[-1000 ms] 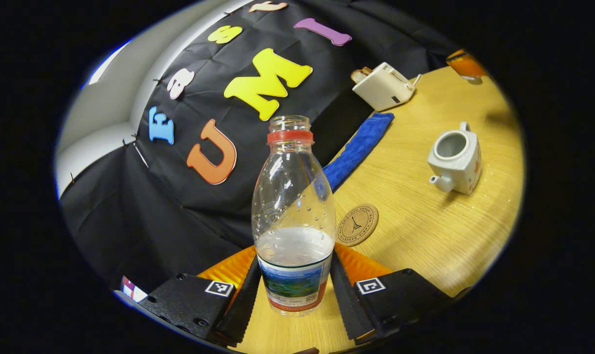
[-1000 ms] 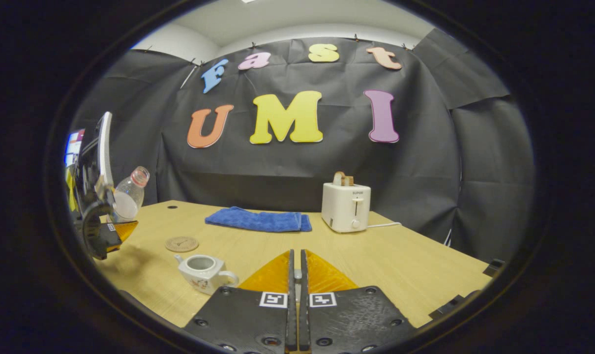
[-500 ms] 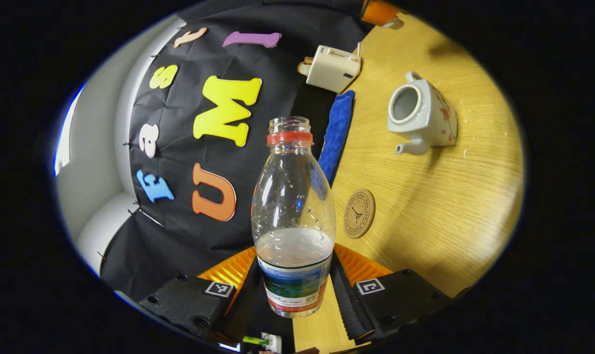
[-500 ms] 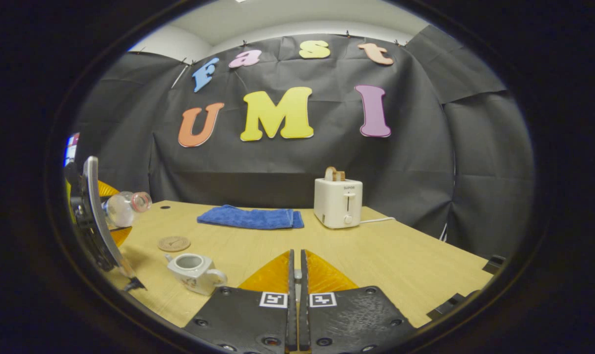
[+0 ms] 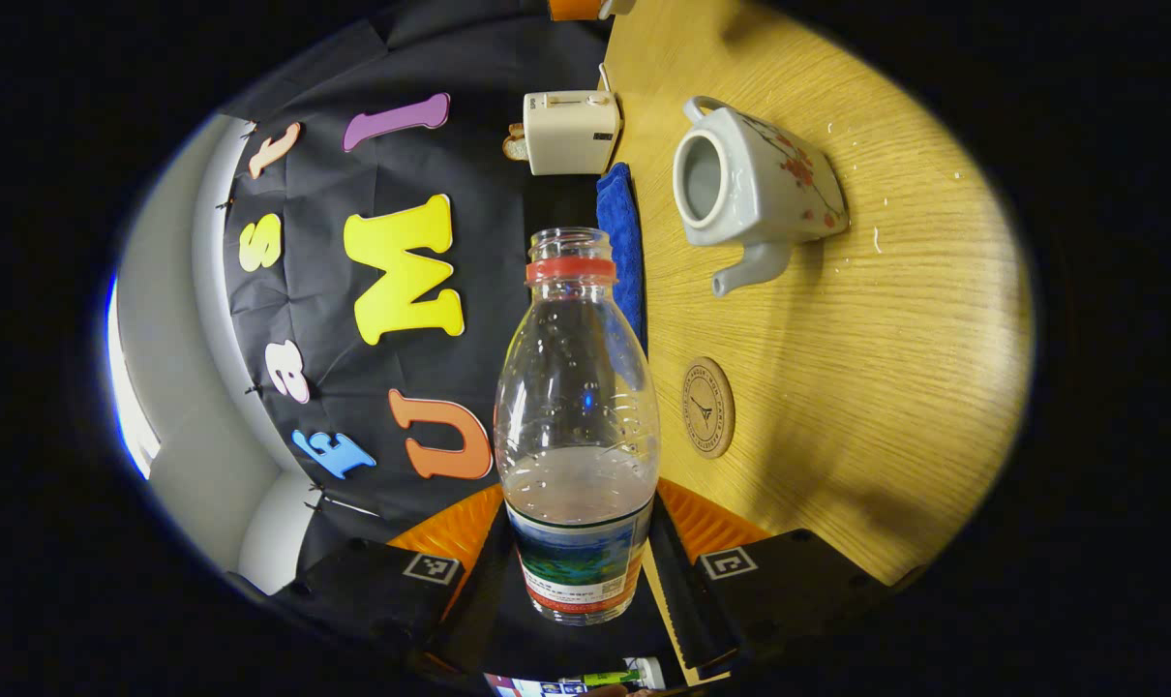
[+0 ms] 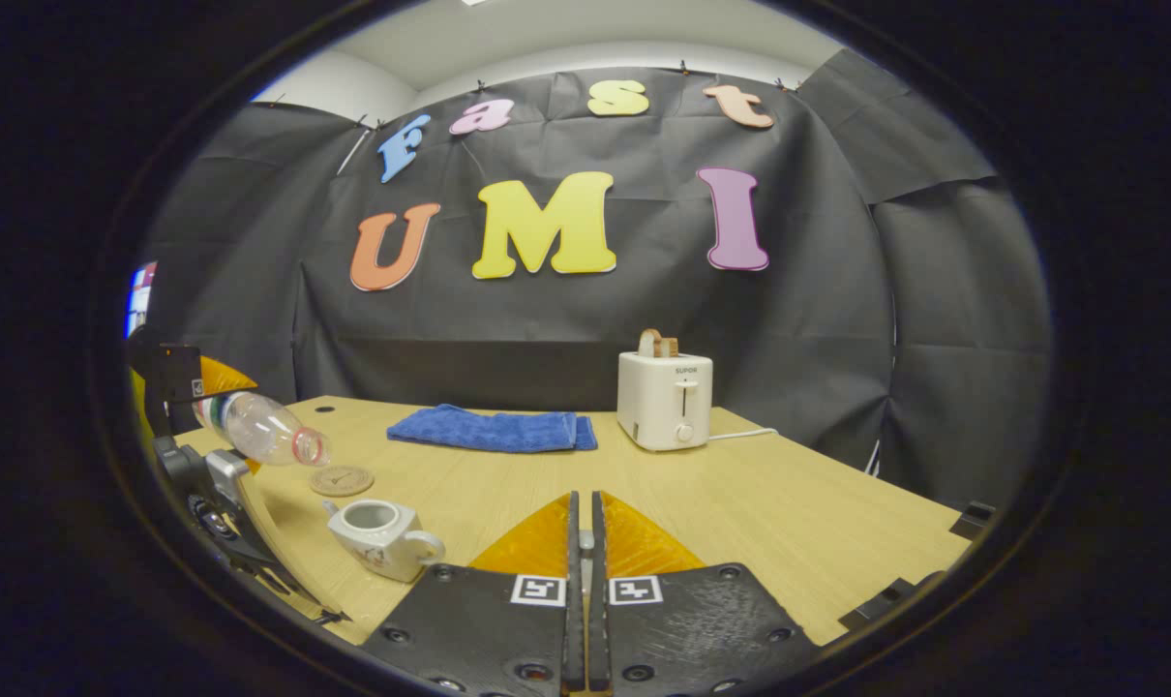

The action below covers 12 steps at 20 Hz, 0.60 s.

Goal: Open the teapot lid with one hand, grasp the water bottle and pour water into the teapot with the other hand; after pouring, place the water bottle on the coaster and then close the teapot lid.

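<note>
your left gripper [image 5: 578, 571] clamps the water bottle [image 5: 577, 426] at its labelled base, both fingers pressed to its sides. in the right gripper view the bottle [image 6: 261, 427] lies tipped with its open mouth angled down, above and just left of the teapot [image 6: 380, 534]. your right gripper [image 6: 581, 542] has its fingers pressed together; whether anything sits between them cannot be told.

next out on the wooden table [image 5: 885, 368]: the coaster [image 5: 708, 407], bare, near the bottle; then the lidless teapot [image 5: 750, 189], spout toward the coaster, with nothing between bottle mouth and pot opening. droplets [image 5: 876, 237] speckle the table beside the pot.

farther: a folded blue cloth [image 6: 494, 430], then a white toaster [image 6: 665, 399] holding a slice of bread, by the wall.

against one second ago, you have rolled the bottle from mouth-up to mouth-down; the teapot now sits nearer in the left gripper view.
</note>
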Available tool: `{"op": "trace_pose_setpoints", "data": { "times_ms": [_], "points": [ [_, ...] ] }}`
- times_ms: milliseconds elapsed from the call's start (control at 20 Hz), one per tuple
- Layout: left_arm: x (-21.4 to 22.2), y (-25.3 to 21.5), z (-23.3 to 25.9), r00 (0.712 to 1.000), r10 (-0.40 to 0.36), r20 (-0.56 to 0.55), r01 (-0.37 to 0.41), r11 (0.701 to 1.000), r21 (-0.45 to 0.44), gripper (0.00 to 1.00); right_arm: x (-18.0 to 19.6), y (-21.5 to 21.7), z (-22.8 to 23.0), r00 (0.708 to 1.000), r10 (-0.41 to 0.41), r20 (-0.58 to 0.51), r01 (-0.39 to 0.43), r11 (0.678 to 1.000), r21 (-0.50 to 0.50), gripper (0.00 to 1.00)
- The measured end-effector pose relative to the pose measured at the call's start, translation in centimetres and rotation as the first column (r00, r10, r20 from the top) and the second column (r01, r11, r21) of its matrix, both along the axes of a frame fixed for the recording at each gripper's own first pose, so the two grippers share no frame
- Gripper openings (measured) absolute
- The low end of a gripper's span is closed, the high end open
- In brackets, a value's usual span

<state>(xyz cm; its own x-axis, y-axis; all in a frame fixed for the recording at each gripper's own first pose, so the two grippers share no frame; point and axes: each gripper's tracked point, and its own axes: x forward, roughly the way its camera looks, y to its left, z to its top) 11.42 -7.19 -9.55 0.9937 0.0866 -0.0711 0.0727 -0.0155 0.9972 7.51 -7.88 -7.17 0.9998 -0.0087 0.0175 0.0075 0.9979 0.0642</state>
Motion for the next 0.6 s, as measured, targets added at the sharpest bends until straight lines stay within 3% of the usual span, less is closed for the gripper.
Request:
{"op": "trace_pose_setpoints", "data": {
  "times_ms": [100, 150, 600],
  "points": [
    [0.2, -0.1, 0.3, 1.000, -0.002, 0.006, 0.002, 0.999, 0.047, 0.80, 0.0, -0.1, 0.0, 1.000, -0.003, -0.002, 0.003, 1.000, 0.000, 0.02],
    [0.2, -0.1, 0.6, 1.000, 0.001, 0.010, -0.001, 0.997, 0.074, 0.75, 0.0, -0.1, 0.0, 1.000, -0.005, 0.000, 0.005, 1.000, 0.002, 0.01],
    [-0.2, -0.6, 1.3, 1.000, 0.010, 0.012, -0.012, 0.983, 0.185, 0.75, 0.1, -0.6, 0.2, 1.000, -0.013, 0.001, 0.013, 1.000, 0.020, 0.02]
  ]
}}
